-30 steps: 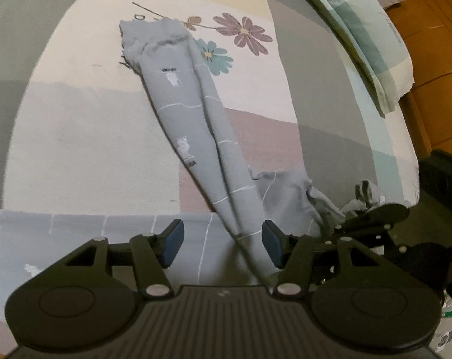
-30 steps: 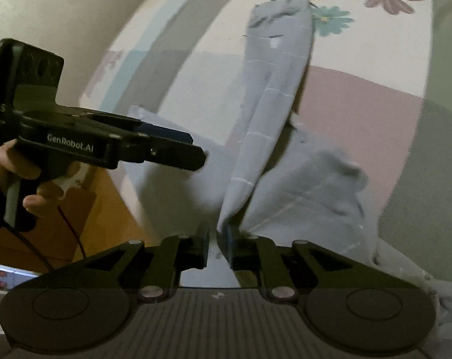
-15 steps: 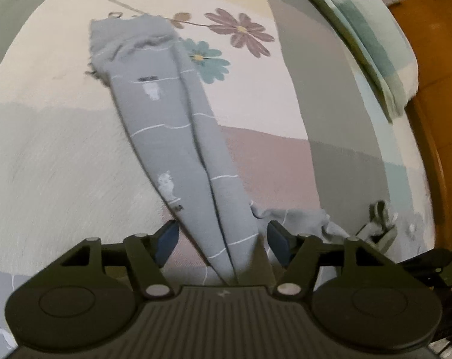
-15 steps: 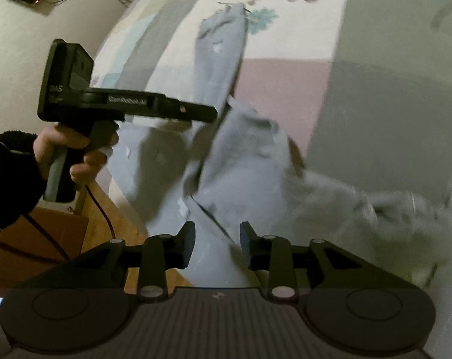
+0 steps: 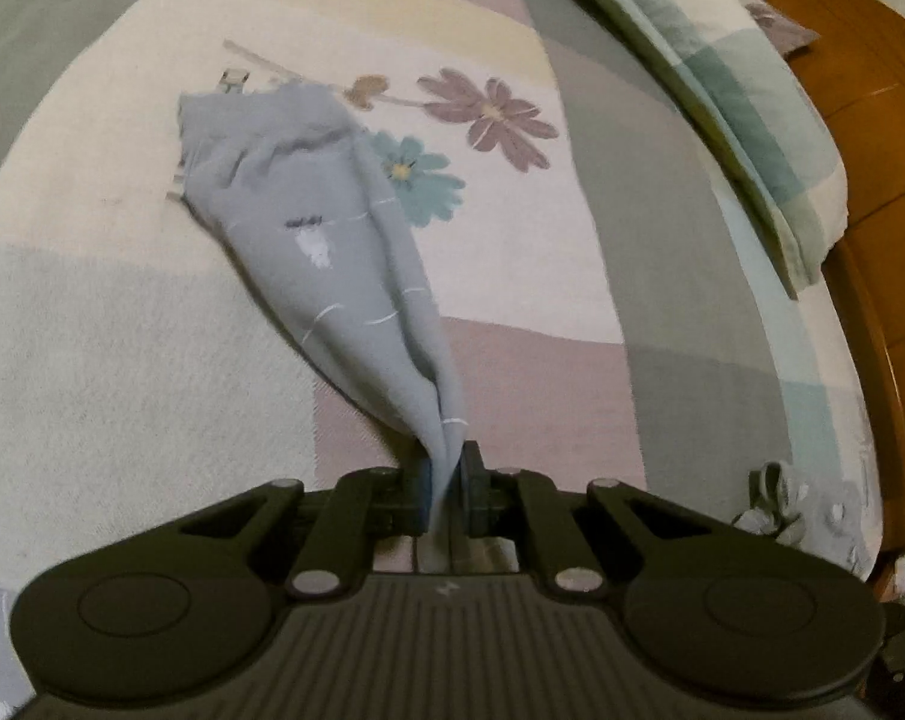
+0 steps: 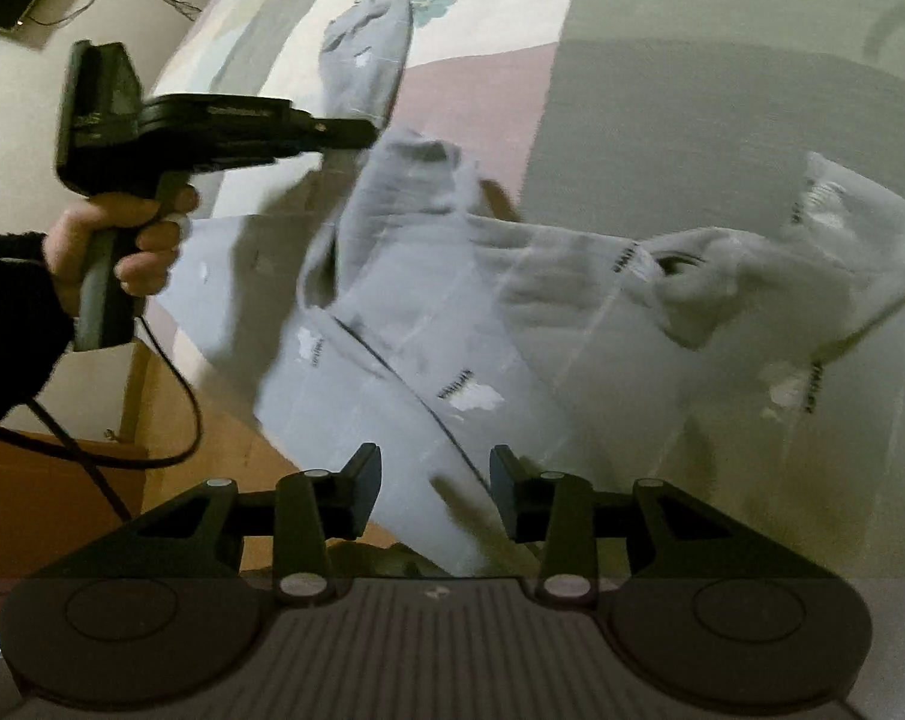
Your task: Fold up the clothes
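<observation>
Grey printed trousers [image 5: 326, 252] lie stretched across the bed, waistband at the far end near the flower print. My left gripper [image 5: 446, 480] is shut on the narrow leg end and holds it taut. In the right wrist view the left gripper [image 6: 356, 135] shows from the side, pinching the trousers [image 6: 368, 66]. My right gripper [image 6: 434, 492] is open and empty over a rumpled grey printed garment [image 6: 512, 330] that spreads under and between its fingers.
The bed has a patchwork sheet [image 5: 122, 330] with flowers. A folded striped quilt [image 5: 722, 90] lies along the far right edge beside a wooden headboard [image 5: 872, 180]. The bed's near edge and wooden floor [image 6: 182, 420] show at the left.
My left gripper has closed on the trouser leg end and pulled it taut. My right gripper has let go of the cloth, opened wide and swung right over the rumpled garment.
</observation>
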A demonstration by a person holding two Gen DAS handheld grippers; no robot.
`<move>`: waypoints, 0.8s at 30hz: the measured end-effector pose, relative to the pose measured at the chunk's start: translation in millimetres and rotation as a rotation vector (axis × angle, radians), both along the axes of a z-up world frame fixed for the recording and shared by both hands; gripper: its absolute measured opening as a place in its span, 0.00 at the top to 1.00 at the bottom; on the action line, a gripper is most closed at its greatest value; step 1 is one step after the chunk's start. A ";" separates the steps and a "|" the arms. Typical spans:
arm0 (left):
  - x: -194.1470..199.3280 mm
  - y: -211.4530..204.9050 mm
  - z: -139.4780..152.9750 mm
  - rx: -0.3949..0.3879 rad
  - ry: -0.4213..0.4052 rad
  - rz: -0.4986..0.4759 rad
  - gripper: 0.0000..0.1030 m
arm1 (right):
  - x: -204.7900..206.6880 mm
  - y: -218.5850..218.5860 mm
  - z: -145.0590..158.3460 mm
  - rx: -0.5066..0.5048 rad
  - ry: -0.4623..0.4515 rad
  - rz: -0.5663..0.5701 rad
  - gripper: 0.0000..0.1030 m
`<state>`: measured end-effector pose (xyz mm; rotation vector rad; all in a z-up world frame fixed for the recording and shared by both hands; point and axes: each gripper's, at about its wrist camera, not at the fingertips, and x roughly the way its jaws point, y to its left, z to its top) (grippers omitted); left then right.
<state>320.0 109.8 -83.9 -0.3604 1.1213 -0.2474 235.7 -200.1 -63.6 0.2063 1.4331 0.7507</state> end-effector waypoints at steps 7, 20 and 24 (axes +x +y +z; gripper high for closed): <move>-28.7 2.7 45.2 0.025 -0.064 0.015 0.94 | -6.0 -18.7 -0.7 -0.053 -0.006 -0.032 0.56; -95.0 13.1 68.8 0.070 0.024 0.004 0.94 | 36.6 -53.2 44.4 -0.104 -0.200 -0.180 0.56; -99.4 14.3 60.8 0.080 0.026 0.009 0.94 | 67.1 -41.0 40.8 -0.166 -0.224 -0.172 0.57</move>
